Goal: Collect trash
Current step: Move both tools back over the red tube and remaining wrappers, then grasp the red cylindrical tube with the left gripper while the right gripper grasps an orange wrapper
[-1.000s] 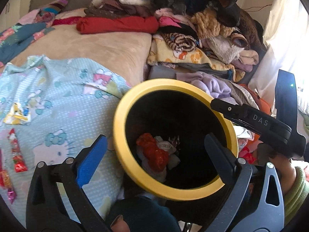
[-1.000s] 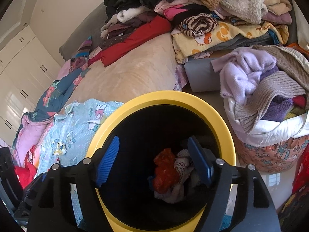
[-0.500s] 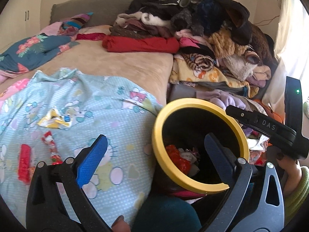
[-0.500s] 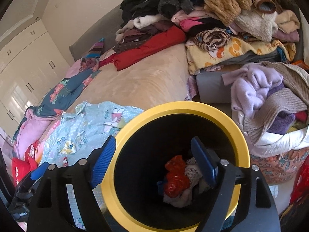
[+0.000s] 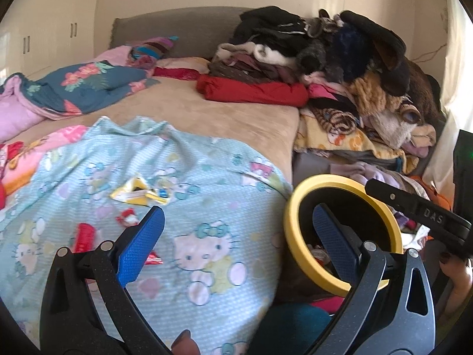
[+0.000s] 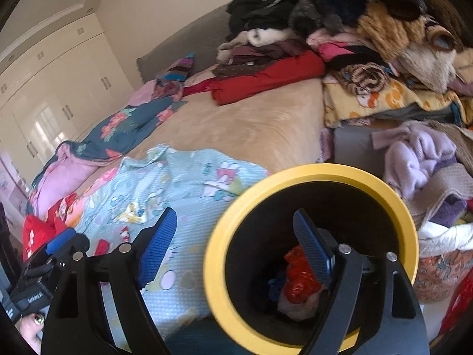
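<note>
In the left wrist view, a pink and floral quilt (image 5: 74, 88) is seen bunched at the upper left of the frame. Below it, the pale blue cartoon-print sheet (image 5: 207, 183) is spread over the bed, and loose trash is scattered on it: a yellow wrapper (image 5: 139, 192) left of centre, a small red-and-white wrapper (image 5: 127, 217) just below that, and a red wrapper (image 5: 84, 236) at lower left. The left gripper (image 5: 236, 236) is held wide apart over the sheet, nothing pinched between its blue pads (image 5: 139, 245); the red wrapper lies just beside the left pad, though contact cannot be told. At right of centre, the yellow-rimmed black bin (image 5: 295, 236) is seen beside the bed, with the right-hand pad overlapping its opening. A heap of clothes (image 5: 325, 68) is piled at the upper right.

In the right wrist view, the other gripper is glimpsed at the lower left edge. The yellow wrapper (image 6: 134, 213) is seen left of centre on the sheet (image 6: 189, 183). The right gripper (image 6: 235, 242) is likewise spread wide and empty, its left pad over the sheet, its right pad (image 6: 310, 251) inside the mouth of the bin (image 6: 218, 254). Crumpled red trash (image 6: 298, 278) is seen at the bottom of the bin, lower right of centre. A lilac knit (image 6: 419, 153) is draped at the far right.
</note>
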`<state>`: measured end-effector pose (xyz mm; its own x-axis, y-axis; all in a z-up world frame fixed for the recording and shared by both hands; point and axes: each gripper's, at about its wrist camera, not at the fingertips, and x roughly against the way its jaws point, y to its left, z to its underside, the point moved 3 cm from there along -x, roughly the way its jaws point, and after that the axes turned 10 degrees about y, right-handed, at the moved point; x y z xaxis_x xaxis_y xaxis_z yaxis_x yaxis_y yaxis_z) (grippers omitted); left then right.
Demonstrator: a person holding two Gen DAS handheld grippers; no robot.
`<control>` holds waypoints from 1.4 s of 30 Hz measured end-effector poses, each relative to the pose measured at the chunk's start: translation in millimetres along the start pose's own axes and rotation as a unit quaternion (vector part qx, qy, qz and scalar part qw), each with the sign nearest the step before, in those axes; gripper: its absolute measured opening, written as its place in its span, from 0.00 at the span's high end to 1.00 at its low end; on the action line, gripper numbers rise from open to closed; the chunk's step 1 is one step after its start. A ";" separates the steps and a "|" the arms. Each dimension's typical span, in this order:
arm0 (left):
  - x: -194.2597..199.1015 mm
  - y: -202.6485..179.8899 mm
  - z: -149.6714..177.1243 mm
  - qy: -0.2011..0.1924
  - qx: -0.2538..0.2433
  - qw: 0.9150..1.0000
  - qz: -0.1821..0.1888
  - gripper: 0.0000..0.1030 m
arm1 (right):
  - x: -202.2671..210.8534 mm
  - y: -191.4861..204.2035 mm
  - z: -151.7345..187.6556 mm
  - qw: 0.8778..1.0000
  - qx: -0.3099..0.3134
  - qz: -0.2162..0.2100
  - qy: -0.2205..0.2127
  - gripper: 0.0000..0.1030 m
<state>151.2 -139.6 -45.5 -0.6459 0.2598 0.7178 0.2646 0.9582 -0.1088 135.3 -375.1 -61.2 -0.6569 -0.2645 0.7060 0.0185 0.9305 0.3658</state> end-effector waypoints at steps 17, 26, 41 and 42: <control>25.1 76.9 9.3 -0.021 0.066 0.997 -0.046 0.10 | -18.0 93.6 21.9 0.994 0.096 -0.041 0.025 0.22; 25.8 123.5 15.6 -0.018 0.104 0.992 -0.074 0.10 | -33.8 136.0 45.0 0.986 0.140 -0.067 0.055 0.22; 11.8 203.3 39.9 0.019 0.152 0.981 -0.120 0.10 | -69.5 213.4 90.6 0.962 0.218 -0.117 0.117 0.22; 10.5 208.7 42.0 0.022 0.156 0.980 -0.121 0.10 | -72.5 217.7 93.0 0.960 0.222 -0.119 0.122 0.22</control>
<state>169.5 68.1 -89.5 -0.6298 0.0222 0.7765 -0.1279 0.9830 -0.1318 116.9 -129.7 -89.2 -0.4063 -0.4849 0.7745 -0.4690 0.8381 0.2786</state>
